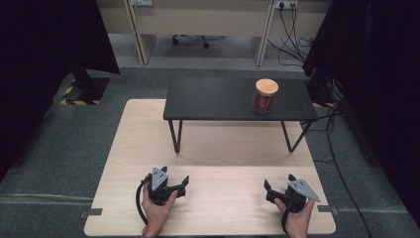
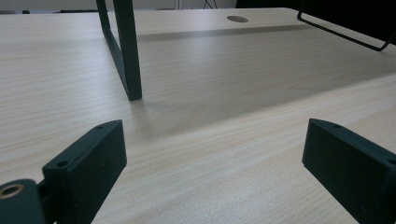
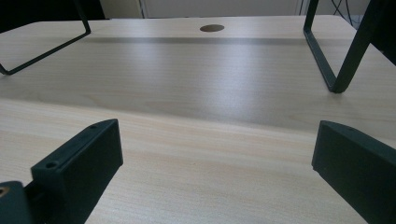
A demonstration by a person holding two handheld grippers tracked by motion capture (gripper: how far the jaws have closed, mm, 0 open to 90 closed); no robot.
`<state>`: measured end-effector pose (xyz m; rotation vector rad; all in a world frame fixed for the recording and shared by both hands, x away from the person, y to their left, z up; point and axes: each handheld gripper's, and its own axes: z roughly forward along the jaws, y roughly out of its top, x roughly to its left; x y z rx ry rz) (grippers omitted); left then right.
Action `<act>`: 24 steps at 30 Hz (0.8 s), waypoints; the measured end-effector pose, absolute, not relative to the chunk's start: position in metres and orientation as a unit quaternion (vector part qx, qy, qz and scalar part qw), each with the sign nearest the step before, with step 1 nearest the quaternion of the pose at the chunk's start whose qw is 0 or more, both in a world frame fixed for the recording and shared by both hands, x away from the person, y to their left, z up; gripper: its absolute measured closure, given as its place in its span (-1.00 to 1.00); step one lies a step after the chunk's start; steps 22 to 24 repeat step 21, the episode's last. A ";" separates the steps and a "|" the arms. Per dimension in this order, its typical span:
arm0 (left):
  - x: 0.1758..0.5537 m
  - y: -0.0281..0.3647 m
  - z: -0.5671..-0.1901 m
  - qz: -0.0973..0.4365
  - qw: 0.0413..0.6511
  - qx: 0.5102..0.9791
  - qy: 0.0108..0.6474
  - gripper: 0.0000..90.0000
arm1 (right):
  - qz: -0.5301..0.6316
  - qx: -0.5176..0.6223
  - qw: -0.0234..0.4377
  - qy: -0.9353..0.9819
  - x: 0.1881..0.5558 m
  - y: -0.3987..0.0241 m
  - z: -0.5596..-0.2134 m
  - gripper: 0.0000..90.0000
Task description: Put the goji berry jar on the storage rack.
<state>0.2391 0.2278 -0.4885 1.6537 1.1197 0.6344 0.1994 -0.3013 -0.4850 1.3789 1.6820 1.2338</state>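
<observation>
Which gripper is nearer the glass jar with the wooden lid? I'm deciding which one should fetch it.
Right. The right gripper sits on the light wooden table almost straight below the glass jar with the wooden lid on the black shelf; the left gripper rests well off to the jar's left.

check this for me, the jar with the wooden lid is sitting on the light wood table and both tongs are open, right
Not quite. In the high view the jar stands on the small black shelf raised above the light wood table, not on the table itself. The left tongs and right tongs are indeed open.
</observation>
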 end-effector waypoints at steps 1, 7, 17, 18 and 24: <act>0.239 0.228 -0.488 0.262 0.499 0.684 0.463 -0.87 | 0.469 0.523 0.315 0.638 0.199 -0.302 -0.485 -0.96; 0.239 0.228 -0.489 0.262 0.500 0.684 0.463 -0.87 | 0.469 0.524 0.315 0.637 0.199 -0.302 -0.485 -0.96; 0.239 0.228 -0.488 0.262 0.499 0.684 0.462 -0.87 | 0.468 0.524 0.314 0.639 0.200 -0.302 -0.485 -0.96; 0.239 0.228 -0.488 0.263 0.499 0.684 0.462 -0.87 | 0.468 0.524 0.314 0.639 0.200 -0.302 -0.485 -0.96; 0.239 0.228 -0.488 0.263 0.499 0.684 0.462 -0.87 | 0.468 0.523 0.314 0.639 0.200 -0.301 -0.485 -0.96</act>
